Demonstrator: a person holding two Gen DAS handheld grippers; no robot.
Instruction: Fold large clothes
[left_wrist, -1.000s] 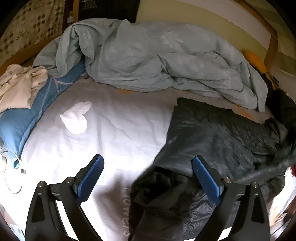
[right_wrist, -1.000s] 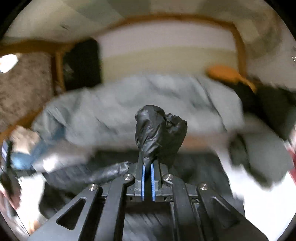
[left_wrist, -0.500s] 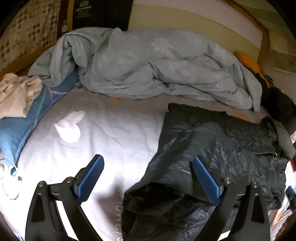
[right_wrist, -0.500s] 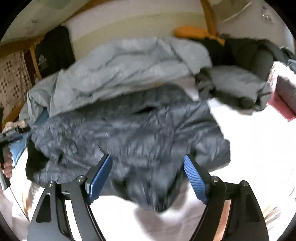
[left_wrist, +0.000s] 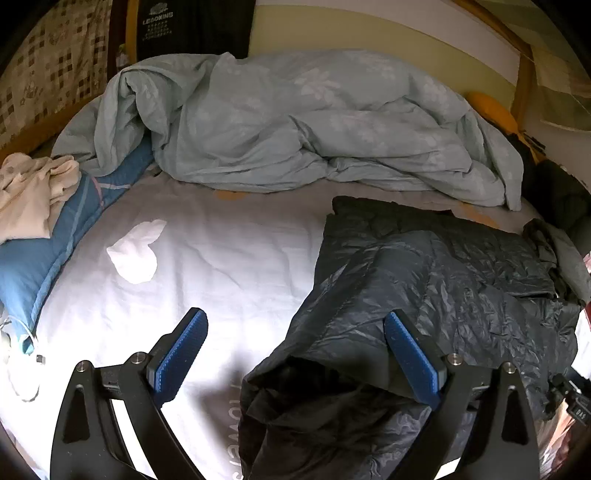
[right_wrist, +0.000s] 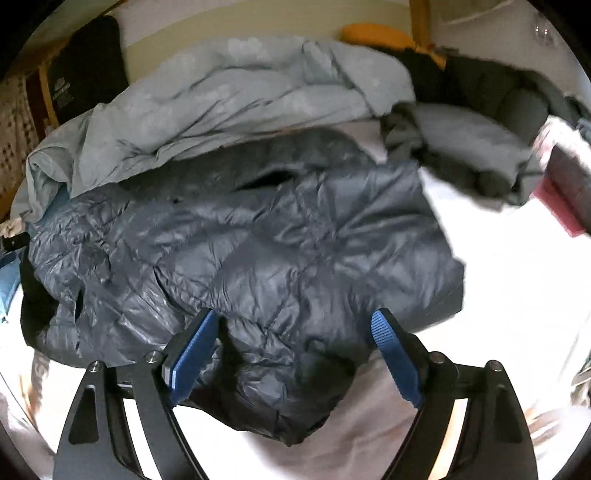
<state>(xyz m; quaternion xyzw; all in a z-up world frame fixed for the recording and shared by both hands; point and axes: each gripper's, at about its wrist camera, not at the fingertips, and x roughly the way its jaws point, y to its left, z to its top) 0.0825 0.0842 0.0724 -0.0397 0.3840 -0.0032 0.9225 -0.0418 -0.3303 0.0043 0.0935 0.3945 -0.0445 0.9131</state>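
A large dark quilted jacket (left_wrist: 443, 280) lies crumpled on the white bed sheet (left_wrist: 229, 258), its near end bunched up toward me. My left gripper (left_wrist: 293, 317) hovers open over the jacket's left edge, gripping nothing. In the right wrist view the jacket (right_wrist: 258, 251) spreads across the middle of the bed. My right gripper (right_wrist: 294, 315) sits low over its near hem and its jaws are opening. Jacket fabric lies under and between the blue pads (right_wrist: 192, 347), but they do not press on it.
A rumpled light blue duvet (left_wrist: 295, 122) is heaped at the headboard. A blue pillow (left_wrist: 29, 266) with a cream garment (left_wrist: 33, 188) lies at the left, and a small white cloth (left_wrist: 136, 251) on the sheet. Grey clothes (right_wrist: 461, 155) and a red item (right_wrist: 561, 206) sit at the right.
My right gripper let go of the bunched dark fabric it held, opened wide and sank toward the bed. The jacket dropped and now lies spread out. My left gripper hardly moved.
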